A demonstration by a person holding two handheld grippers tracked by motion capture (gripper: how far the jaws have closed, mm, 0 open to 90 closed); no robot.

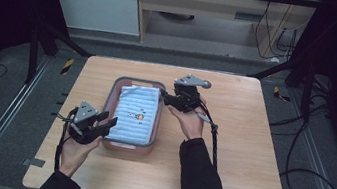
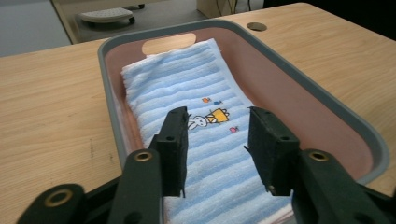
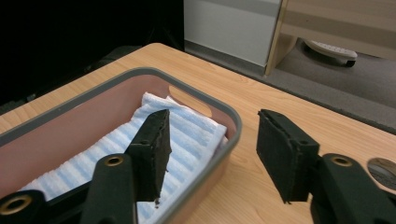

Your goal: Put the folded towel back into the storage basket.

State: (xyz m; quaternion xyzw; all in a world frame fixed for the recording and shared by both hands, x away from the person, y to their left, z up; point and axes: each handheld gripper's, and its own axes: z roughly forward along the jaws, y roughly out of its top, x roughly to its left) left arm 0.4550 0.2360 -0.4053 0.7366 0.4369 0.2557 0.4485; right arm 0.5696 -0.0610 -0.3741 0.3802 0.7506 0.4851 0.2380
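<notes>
A person sat at a wooden table (image 1: 231,134) holding a two-jaw tool in each hand. In the middle of the table lay a shallow tray (image 1: 117,94), grey-rimmed with a pinkish inside and a handle slot at its far end. Folded flat inside it was a light blue striped towel (image 1: 135,115) bearing a small cartoon print, filling most of the tray floor.

The left tool (image 1: 107,121) hovered at the tray's near left corner, its jaws parted and holding nothing. The right tool (image 1: 168,98) was at the tray's far right edge, jaws spread astride the rim with nothing between them.

The towel looked soft, light and limp; it would probably sag and unfold if lifted. Pinching a corner or folded edge at each end seemed the surest hold.
</notes>
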